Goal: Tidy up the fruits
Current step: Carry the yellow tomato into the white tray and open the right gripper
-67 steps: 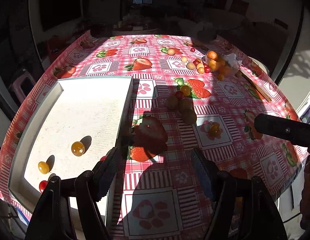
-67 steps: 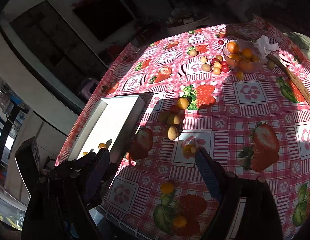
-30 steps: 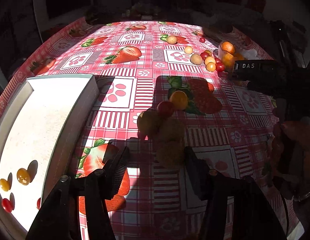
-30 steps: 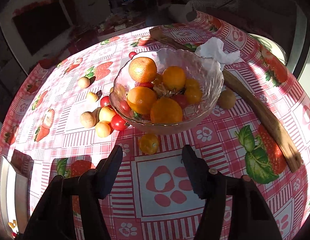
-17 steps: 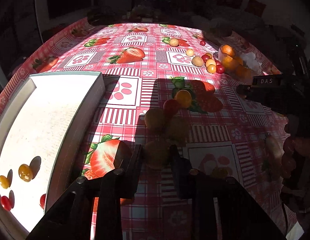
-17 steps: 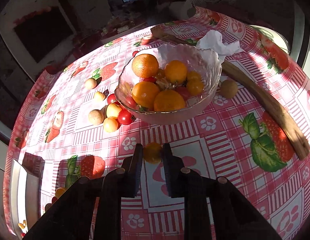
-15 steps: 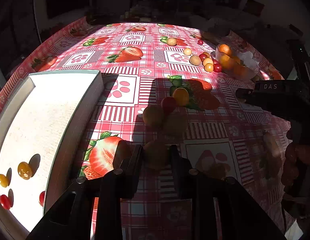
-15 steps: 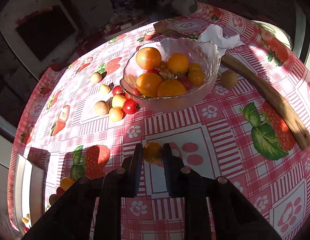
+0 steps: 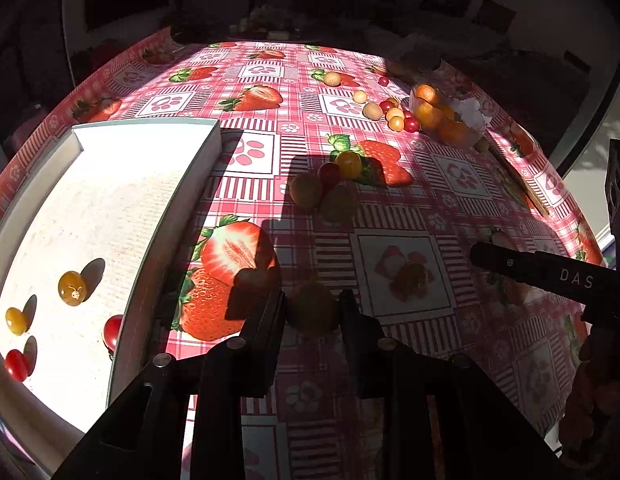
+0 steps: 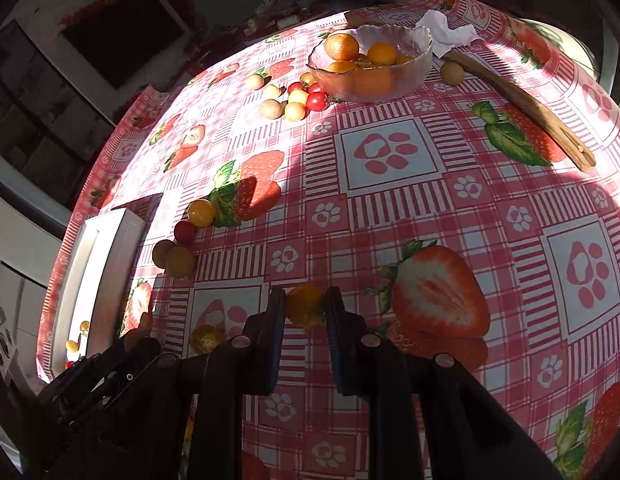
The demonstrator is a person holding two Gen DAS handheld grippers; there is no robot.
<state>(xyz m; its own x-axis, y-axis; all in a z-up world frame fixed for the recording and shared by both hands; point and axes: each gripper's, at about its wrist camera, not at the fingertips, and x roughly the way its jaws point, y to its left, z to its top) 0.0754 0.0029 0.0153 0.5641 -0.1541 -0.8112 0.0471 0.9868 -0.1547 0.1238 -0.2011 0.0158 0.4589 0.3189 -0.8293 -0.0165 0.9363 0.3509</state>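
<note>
My left gripper (image 9: 313, 309) is shut on a round tan fruit (image 9: 313, 312) and holds it above the tablecloth, right of the white tray (image 9: 165, 216). The tray holds yellow tomatoes (image 9: 71, 288) and red ones (image 9: 16, 364). My right gripper (image 10: 305, 307) is shut on a small orange tomato (image 10: 305, 310) over the cloth. A glass bowl (image 10: 410, 68) of oranges stands far back, also in the left wrist view (image 9: 472, 136). Loose fruits (image 9: 324, 188) lie in a cluster mid-table, also in the right wrist view (image 10: 181, 248).
A wooden stick (image 10: 526, 108) and a white tissue (image 10: 446, 32) lie by the bowl. More small fruits (image 10: 293, 100) sit left of the bowl. A yellow tomato (image 10: 206, 338) lies on the cloth near my left gripper. The table edge curves close on the right.
Both grippers have pulled back from where they closed, each carrying its fruit. The right one has moved well away from the bowl; the left has drawn nearer the tray.
</note>
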